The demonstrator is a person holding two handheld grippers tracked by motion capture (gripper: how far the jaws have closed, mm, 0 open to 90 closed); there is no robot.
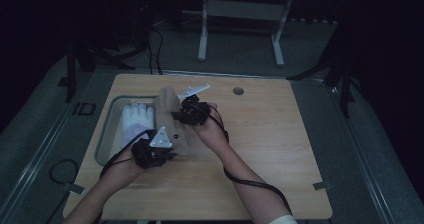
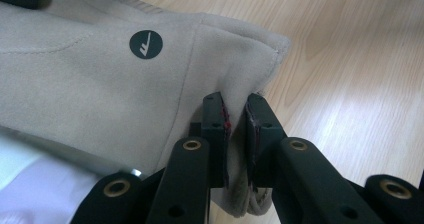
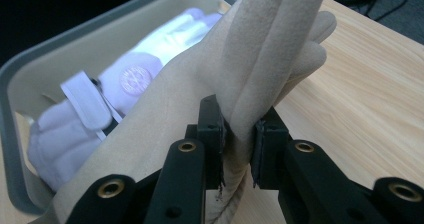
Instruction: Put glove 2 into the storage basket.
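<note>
A beige suede glove (image 1: 172, 119) is stretched between both grippers above the table, beside the grey tray (image 1: 111, 115). My left gripper (image 1: 156, 154) is shut on the glove's cuff corner (image 2: 240, 89), near a round dark logo (image 2: 145, 44). My right gripper (image 1: 187, 111) is shut on the glove's finger end (image 3: 250, 84), the fabric bunched between its jaws. A white glove (image 1: 136, 124) lies inside the tray; in the right gripper view the white glove (image 3: 130, 79) shows a strap and a round emblem.
The wooden table (image 1: 280, 134) has a round cable hole (image 1: 238, 91) at the back. Dark floor and a desk frame (image 1: 240, 29) lie beyond. Cables trail from both grippers along the person's forearms.
</note>
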